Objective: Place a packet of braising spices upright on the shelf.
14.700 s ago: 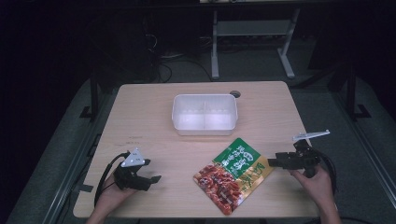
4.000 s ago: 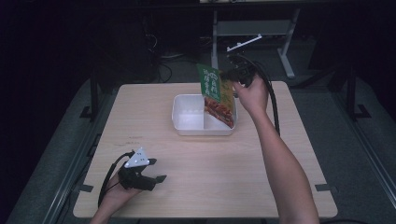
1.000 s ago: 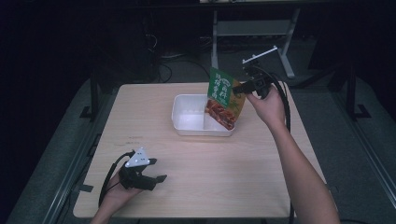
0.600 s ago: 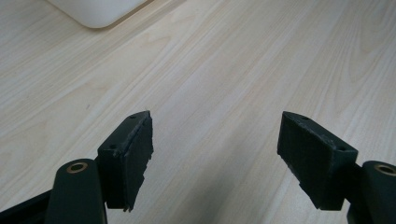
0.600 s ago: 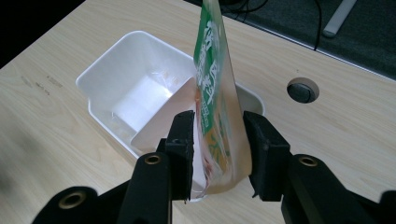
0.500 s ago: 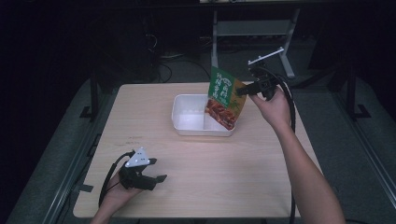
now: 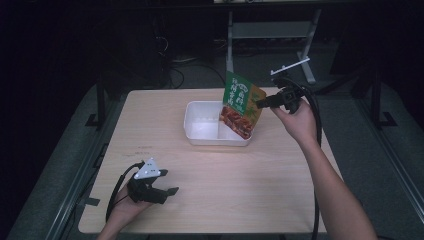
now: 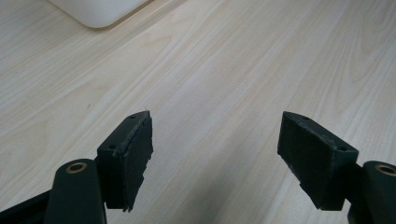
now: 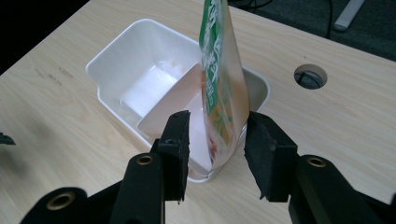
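While my right tool (image 9: 215, 149) has just been opening, the snack bag (image 7: 241, 105) stands on edge between its jaws, the left jaw clear of it, the right jaw close against it; touching or not, I can't tell. Bag bottom sits in the right compartment of the white tray (image 7: 200, 131), leaning on the rim, probably so it drops in when let go. Tray is at 12 o'clock on the table (image 7: 250, 185). Left tool (image 7: 169, 192) rests wide and empty at 7 o'clock, out of the way.

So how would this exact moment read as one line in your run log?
right gripper: jaws just opening, snack pouch between them | pouch: standing in white bin, right compartment | left gripper: open over table
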Available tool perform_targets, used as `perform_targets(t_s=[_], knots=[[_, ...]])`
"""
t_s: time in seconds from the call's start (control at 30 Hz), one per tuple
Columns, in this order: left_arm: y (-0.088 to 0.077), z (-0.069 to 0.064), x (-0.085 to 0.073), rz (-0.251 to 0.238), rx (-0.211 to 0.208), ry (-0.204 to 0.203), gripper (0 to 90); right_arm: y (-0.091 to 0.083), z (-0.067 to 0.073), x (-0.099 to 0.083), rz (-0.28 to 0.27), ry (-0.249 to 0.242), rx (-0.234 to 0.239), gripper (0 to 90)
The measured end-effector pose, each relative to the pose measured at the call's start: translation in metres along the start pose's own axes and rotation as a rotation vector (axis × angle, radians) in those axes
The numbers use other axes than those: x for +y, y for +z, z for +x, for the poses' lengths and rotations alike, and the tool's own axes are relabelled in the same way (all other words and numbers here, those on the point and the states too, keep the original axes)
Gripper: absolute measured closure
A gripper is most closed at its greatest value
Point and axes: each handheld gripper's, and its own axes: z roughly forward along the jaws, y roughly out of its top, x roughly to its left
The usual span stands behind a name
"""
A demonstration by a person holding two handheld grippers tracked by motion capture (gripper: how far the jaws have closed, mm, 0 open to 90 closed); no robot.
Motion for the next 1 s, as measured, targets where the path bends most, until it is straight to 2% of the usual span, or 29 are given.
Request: perform_targets(t_s=[0.37,0.47,0.53,1.0], knots=[[0.0,0.0,0.0,-0.001,0.003,-0.001,25.7,0.0,-0.002,-0.019,0.004,0.012,0.041,56.8],[0.0,0.0,0.0,-0.001,0.003,-0.004,25.7,0.0,-0.004,-0.023,0.02,0.023,0.054,55.4],[0.0,0.0,0.0,-0.003,0.003,-0.005,25.7,0.0,-0.005,-0.027,0.009,0.03,0.066,55.4],[0.0,0.001,-0.001,-0.002,0.004,-0.006,25.7,0.003,-0.007,-0.052,0.017,0.043,0.095,53.8]])
